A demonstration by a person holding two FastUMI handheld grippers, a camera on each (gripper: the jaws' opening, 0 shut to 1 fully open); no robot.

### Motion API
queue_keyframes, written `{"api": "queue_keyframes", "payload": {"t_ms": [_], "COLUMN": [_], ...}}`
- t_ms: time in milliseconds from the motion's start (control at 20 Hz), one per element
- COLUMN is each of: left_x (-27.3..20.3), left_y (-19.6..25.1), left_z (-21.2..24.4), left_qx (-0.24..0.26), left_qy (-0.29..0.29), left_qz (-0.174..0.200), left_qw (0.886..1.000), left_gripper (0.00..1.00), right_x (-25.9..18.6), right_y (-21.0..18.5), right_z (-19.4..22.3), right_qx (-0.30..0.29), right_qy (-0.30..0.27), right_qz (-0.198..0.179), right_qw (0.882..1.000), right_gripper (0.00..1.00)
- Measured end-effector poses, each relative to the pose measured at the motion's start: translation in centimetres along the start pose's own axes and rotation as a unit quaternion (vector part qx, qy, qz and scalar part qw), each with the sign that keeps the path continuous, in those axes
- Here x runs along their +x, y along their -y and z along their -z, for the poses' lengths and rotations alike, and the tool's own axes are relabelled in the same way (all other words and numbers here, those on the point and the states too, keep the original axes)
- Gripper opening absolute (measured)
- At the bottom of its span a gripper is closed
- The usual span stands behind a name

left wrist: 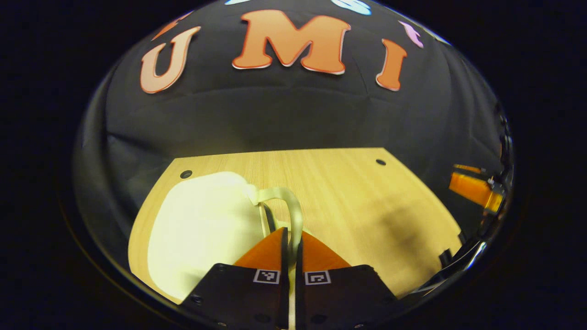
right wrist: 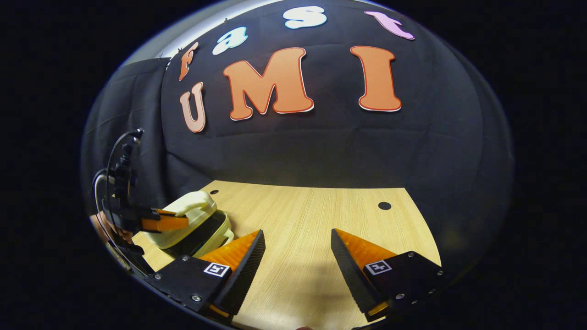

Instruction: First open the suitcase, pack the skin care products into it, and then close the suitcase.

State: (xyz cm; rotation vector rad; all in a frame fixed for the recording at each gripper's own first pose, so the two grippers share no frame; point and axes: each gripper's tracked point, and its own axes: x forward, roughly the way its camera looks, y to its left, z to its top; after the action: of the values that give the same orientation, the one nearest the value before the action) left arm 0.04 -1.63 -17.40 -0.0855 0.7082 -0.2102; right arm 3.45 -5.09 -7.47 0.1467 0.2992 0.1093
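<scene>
The suitcase (left wrist: pixel 202 229), a small cream shell, sits at about eight o'clock in my left gripper view, on the near left part of the table (left wrist: pixel 357 201). Its pale handle (left wrist: pixel 289 206) arches toward me, and my left gripper (left wrist: pixel 290 238) is pinched on that handle, fingers pressed nearly together with the loop between them. From here I see just the smooth top of the lid.

My right gripper view gives me what that one cannot: the suitcase (right wrist: pixel 192 224) at nine o'clock is partly open, the lid raised and a dark gap under it. There I also see the left gripper (right wrist: pixel 167 223) from the side at the case, with its cables looping above and a bit of the hand (right wrist: pixel 107 229) that holds it. My right gripper (right wrist: pixel 298 256) hangs spread wide over bare wood, gripping nothing.

The table is light wood with small dark holes near its far corners. Black cloth walls the booth behind it.
</scene>
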Motion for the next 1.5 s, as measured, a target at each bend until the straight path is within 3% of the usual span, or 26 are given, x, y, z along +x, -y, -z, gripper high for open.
{"api": "queue_keyframes", "payload": {"t_ms": [100,250,400,600,650,750,1150,1500], "left_x": [0.7,0.5,-0.7,-2.7,-3.3,-4.4,-7.8,-8.4], "left_y": [0.6,3.1,4.8,6.2,6.4,6.4,5.8,5.5], "left_z": [1.3,1.3,-0.5,-5.1,-6.5,-8.4,-12.0,-11.7], "left_qx": [0.027,0.027,0.054,0.031,0.024,0.011,-0.034,-0.039], "left_qy": [-0.023,-0.019,0.022,0.099,0.121,0.16,0.276,0.285], "left_qz": [-0.006,0.023,0.016,0.023,0.019,0.011,-0.059,-0.073], "left_qw": [0.999,0.999,0.998,0.994,0.992,0.987,0.959,0.955], "left_gripper": [0.11,0.36,0.48,0.73,0.84,0.93,0.96,0.96], "right_x": [0.0,0.2,0.4,0.0,-0.1,-0.5,-0.5,-0.3], "right_y": [0.1,0.3,0.4,0.3,0.2,-0.2,-2.5,-3.2], "right_z": [-0.3,-0.4,-1.4,-4.0,-4.8,-6.2,-7.3,-7.2], "right_qx": [-0.001,-0.003,-0.014,-0.045,-0.051,-0.06,-0.072,-0.085], "right_qy": [0.006,0.011,0.026,0.073,0.086,0.114,0.15,0.156], "right_qz": [-0.002,-0.001,0.007,0.023,0.027,0.028,0.0,-0.004], "right_qw": [1.0,1.0,1.0,0.996,0.995,0.991,0.986,0.984], "right_gripper": [0.92,0.92,0.92,0.94,0.94,0.94,0.93,0.93]}}
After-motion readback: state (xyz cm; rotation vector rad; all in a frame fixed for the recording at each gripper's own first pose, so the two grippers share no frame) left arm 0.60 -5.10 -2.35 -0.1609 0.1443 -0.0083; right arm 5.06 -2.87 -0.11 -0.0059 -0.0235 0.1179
